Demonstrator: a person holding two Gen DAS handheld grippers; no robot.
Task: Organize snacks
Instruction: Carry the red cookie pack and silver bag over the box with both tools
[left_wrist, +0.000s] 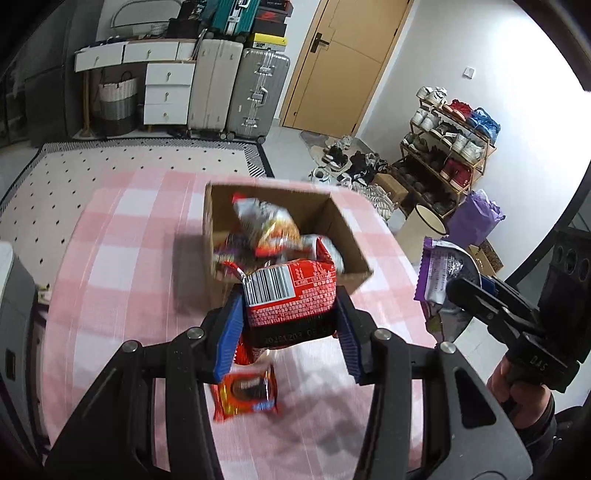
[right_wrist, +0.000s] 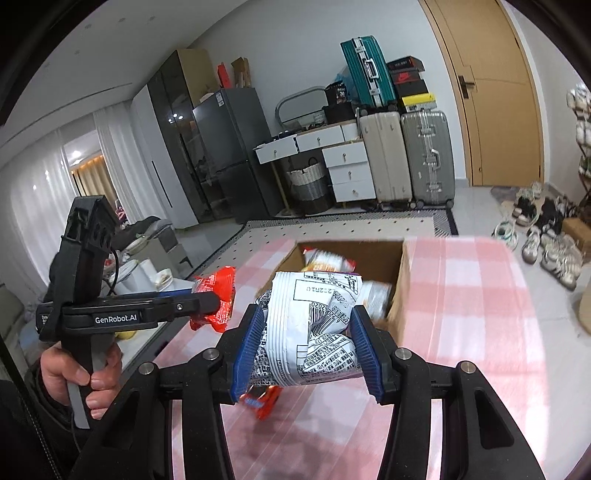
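My left gripper (left_wrist: 290, 325) is shut on a red snack packet (left_wrist: 291, 295) with a barcode, held above the pink checked tablecloth (left_wrist: 122, 266) just short of an open cardboard box (left_wrist: 345, 230) holding several snack bags. My right gripper (right_wrist: 308, 345) is shut on a crumpled white and purple snack bag (right_wrist: 314, 325), also in front of the box (right_wrist: 400, 284). The left wrist view shows that bag (left_wrist: 439, 273) at the right with the right gripper (left_wrist: 448, 288). The left gripper (right_wrist: 216, 304) and red packet (right_wrist: 218, 299) appear at the left of the right wrist view. A small red biscuit packet (left_wrist: 245, 395) lies on the cloth below.
Beyond the table lie a dotted rug (left_wrist: 122, 158), suitcases (left_wrist: 255, 92), white drawers (left_wrist: 168, 94) and a wooden door (left_wrist: 343, 62). A shoe rack (left_wrist: 450, 144) and loose shoes sit right. A dark fridge (right_wrist: 229, 155) stands at the back left. A hand (right_wrist: 79, 365) grips the left tool.
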